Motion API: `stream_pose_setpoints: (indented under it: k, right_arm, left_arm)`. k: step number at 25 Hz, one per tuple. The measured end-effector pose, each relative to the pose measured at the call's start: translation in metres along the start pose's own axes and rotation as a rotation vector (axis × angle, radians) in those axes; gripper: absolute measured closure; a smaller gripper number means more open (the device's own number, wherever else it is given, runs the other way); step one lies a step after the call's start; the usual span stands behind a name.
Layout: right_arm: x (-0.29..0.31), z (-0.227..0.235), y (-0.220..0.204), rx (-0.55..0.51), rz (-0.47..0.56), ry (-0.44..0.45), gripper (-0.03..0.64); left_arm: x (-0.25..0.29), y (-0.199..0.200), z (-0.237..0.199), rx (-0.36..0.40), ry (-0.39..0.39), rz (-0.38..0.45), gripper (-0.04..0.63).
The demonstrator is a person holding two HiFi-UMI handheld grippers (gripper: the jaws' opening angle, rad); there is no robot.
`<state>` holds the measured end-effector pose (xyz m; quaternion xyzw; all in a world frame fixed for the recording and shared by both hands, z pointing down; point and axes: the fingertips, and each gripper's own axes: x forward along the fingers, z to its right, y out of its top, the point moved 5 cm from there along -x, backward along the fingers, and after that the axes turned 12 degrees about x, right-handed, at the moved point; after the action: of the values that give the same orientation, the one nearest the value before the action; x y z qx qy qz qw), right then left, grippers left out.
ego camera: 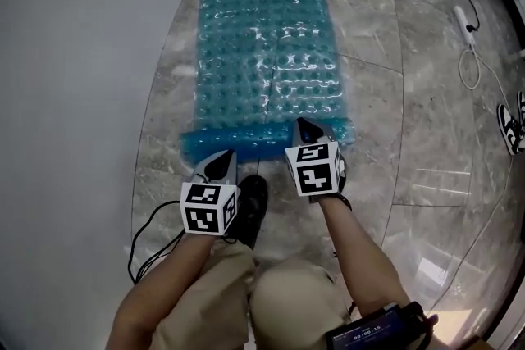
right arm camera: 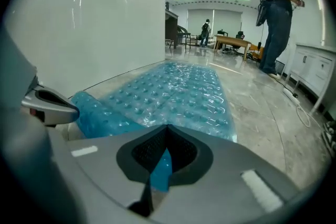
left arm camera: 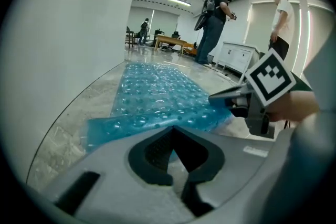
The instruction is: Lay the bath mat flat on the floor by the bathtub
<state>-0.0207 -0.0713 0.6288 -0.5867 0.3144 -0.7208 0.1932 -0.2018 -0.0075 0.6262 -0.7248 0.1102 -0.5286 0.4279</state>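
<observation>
Pinching the near edge of the mat (ego camera: 262, 53) in both claws, low over the floor (ego camera: 426, 143).
In the head view the blue bubbled mat ran lengthwise from mid-frame toward the top, lying on the marble floor just beside the white tub (ego camera: 74, 94) that filled the left side. Its far part lay flat, while the near edge curled up, most of all at its left end. The left claw (ego camera: 220, 164) was closed at that left end, and a sliver of blue showed between its pads. The right claw (ego camera: 305, 129) was closed on the right end with a blue fold nipped between its pads. A dark shoe (ego camera: 250, 205) stood on the floor at lower centre, just right of the left claw.
</observation>
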Motion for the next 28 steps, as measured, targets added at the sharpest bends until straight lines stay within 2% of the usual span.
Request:
stream_pose_setpoints:
  k: [3, 8, 13, 18, 22, 25, 28]
  right_arm:
    - [-0.011, -0.005, -0.012, -0.025, -0.011, 0.006, 0.611]
    - [-0.031, -0.016, -0.039, -0.123, -0.042, 0.028, 0.611]
    - [-0.055, -0.017, -0.066, -0.123, -0.039, 0.017, 0.611]
    - [-0.068, -0.024, -0.082, -0.093, -0.014, 0.034, 0.611]
    - [-0.07, -0.026, -0.093, -0.027, -0.004, 0.058, 0.611]
    - [-0.065, -0.024, -0.084, -0.013, 0.015, 0.05, 0.611]
    - [-0.057, -0.022, -0.072, -0.021, 0.032, 0.039, 0.611]
  left_arm:
    - [-0.02, -0.002, 0.004, -0.03, 0.011, 0.022, 0.588]
    - [-0.065, 0.003, 0.002, -0.032, 0.047, 0.082, 0.588]
    - [-0.093, -0.012, 0.019, -0.161, 0.036, 0.087, 0.588]
    - [-0.072, -0.004, 0.042, -0.104, -0.012, 0.141, 0.588]
    - [-0.085, 0.005, 0.013, -0.171, 0.028, 0.241, 0.588]
    - [-0.101, 0.008, -0.013, -0.241, 0.062, 0.277, 0.588]
    - [-0.122, 0.0, -0.026, -0.215, 0.095, 0.28, 0.588]
